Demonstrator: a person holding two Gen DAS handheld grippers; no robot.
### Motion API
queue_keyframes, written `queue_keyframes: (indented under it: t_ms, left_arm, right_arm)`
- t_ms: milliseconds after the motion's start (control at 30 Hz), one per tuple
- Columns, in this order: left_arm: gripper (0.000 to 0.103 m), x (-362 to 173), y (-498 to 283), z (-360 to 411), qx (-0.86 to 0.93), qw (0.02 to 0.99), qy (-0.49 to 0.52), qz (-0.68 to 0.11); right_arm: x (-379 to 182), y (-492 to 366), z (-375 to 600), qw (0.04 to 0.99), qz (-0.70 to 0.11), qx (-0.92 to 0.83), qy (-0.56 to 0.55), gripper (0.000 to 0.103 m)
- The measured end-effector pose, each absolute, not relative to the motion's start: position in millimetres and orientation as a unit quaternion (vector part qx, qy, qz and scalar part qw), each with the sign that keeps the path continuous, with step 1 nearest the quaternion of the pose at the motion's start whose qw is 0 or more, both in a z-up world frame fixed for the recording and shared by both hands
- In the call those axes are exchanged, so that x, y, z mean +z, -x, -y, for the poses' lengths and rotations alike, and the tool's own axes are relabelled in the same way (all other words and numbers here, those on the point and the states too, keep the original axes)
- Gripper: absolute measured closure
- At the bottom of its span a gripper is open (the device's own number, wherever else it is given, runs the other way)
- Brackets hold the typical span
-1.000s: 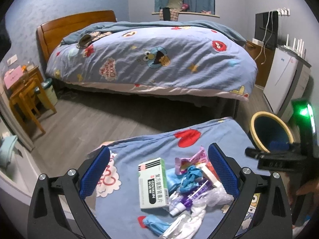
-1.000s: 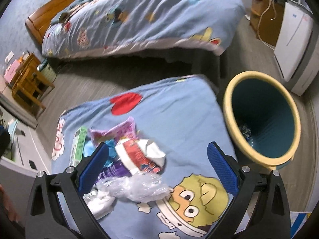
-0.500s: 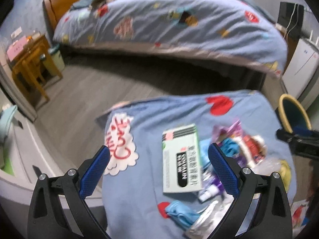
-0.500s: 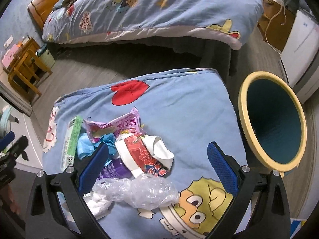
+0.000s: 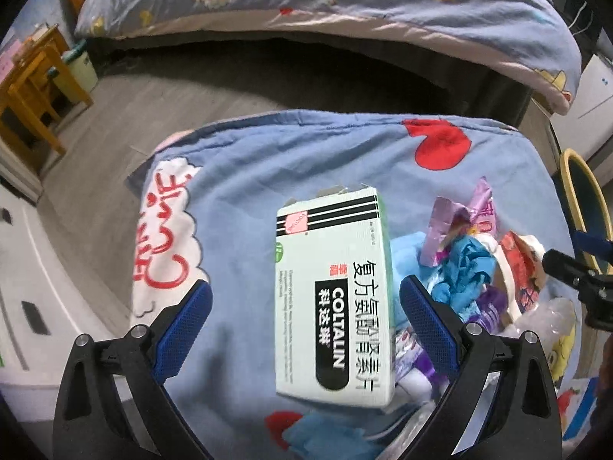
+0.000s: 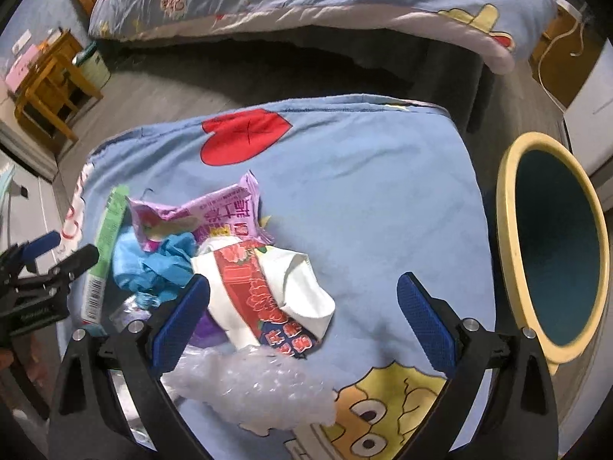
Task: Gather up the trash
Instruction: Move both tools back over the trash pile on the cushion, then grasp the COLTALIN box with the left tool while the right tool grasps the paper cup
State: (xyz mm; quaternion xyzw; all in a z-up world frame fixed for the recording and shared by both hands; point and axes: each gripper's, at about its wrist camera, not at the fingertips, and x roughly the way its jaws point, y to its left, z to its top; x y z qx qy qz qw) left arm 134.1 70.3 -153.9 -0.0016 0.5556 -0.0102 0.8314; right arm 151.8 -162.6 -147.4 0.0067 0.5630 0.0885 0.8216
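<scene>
A pile of trash lies on a blue cartoon-print cloth [image 5: 237, 207]. My left gripper [image 5: 304, 291] hangs open over a white-and-green medicine box [image 5: 333, 295], its pads clear of the box on both sides. My right gripper [image 6: 302, 285] stands wide with its jaws closing. A white-and-red wrapper [image 6: 264, 291] lies between the pads, which do not press on it. Beside it are a purple wrapper [image 6: 214, 214], a crumpled blue glove [image 6: 161, 260] and clear bubble plastic [image 6: 249, 383]. A bin with a yellow rim [image 6: 509, 237] stands to the right of the cloth.
A bed with a blue quilt [image 5: 345, 7] fills the back, with grey floor between it and the cloth. Wooden furniture [image 5: 34, 88] and a small pale bin [image 5: 80, 73] stand at the far left. A white cabinet [image 6: 590, 115] is behind the yellow-rimmed bin.
Both grippers have come down toward the trash pile and tipped further downward. The left one now has the medicine box between its fingers; the right one has closed in on the white-and-red wrapper.
</scene>
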Motion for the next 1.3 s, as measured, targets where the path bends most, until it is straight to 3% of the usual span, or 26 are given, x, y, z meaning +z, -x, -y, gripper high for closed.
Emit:
queue_keyframes:
  t_ms: [300,467,600,700,800,1067,1133,1300]
  left_arm:
    - [0.007,-172,-146,-76,-0.027,0.815,0.024,-0.579]
    - [0.008,-178,-149,-82,-0.038,0.805,0.056,-0.59]
    - [0.012,-181,-150,-87,-0.047,0.799,0.07,-0.595]
    - [0.018,-184,-151,-86,-0.06,0.792,0.082,-0.602]
    - [0.029,-187,-153,-86,-0.075,0.786,0.097,-0.606]
    - [0.03,-175,-151,-74,-0.07,0.798,0.054,-0.596]
    - [0.03,-163,-150,-67,-0.061,0.813,0.016,-0.578]
    - [0.03,-128,-150,-51,-0.055,0.847,-0.014,-0.528]
  right_arm:
    - [-164,-161,161,0.794,-0.595,0.123,-0.006,0.04]
    - [-166,-159,158,0.779,-0.609,0.148,-0.001,0.045]
    - [-170,-158,155,0.772,-0.616,0.156,0.008,0.069]
    - [-170,-159,156,0.772,-0.616,0.157,0.01,0.079]
    - [-168,-161,161,0.773,-0.614,0.161,-0.007,0.082]
    - [-153,-162,166,0.784,-0.598,0.165,-0.009,0.085]
    - [-145,-161,172,0.792,-0.588,0.165,-0.012,0.093]
    - [-130,-159,183,0.809,-0.566,0.156,-0.023,0.093]
